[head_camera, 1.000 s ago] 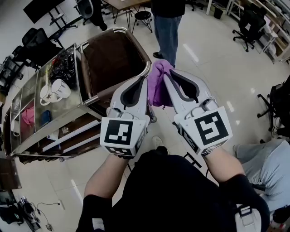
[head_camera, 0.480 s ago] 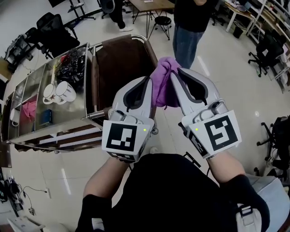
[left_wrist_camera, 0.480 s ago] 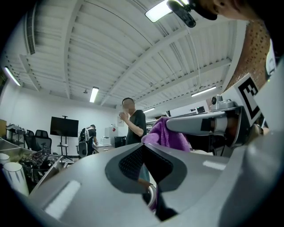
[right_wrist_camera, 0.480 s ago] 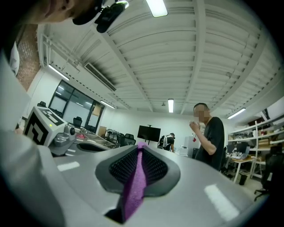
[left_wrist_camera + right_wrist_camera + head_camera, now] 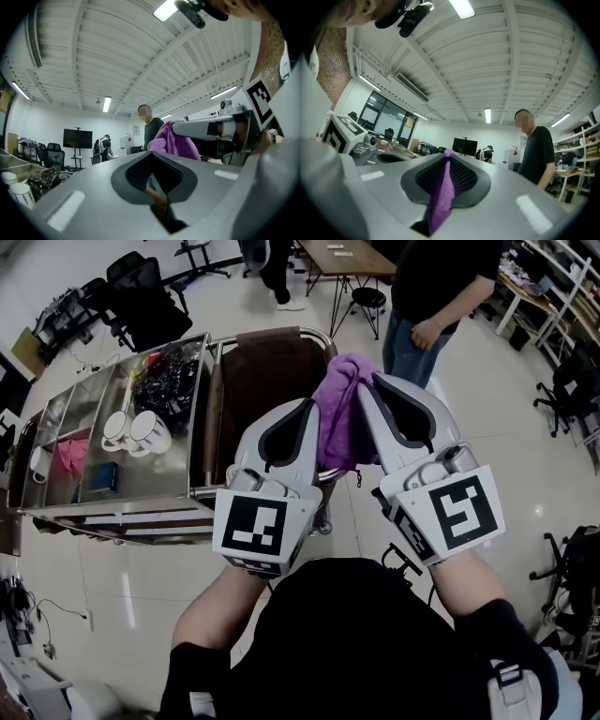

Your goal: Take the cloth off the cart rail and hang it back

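Observation:
A purple cloth (image 5: 337,418) hangs bunched between my two raised grippers, above the cart's near end. My right gripper (image 5: 367,381) is shut on it; in the right gripper view a strip of the cloth (image 5: 443,197) runs down between the jaws of that gripper (image 5: 447,154). My left gripper (image 5: 305,407) sits close beside the cloth, jaws shut with nothing purple between them. In the left gripper view (image 5: 150,157) the cloth (image 5: 176,140) shows to the right, under the other gripper's tip. The cart's curved steel rail (image 5: 281,332) lies beyond and below the cloth.
The steel cart (image 5: 202,488) carries a brown bag compartment (image 5: 262,390), two white cups (image 5: 141,430), a black tangle of cables (image 5: 169,381) and a pink cloth (image 5: 70,457). A person (image 5: 441,296) stands just past the cart. Office chairs (image 5: 141,301) and a stool (image 5: 367,298) stand farther off.
Both grippers have risen together with the purple cloth. The cloth now hangs higher over the cart's end, and the standing person shows nearer in the head view.

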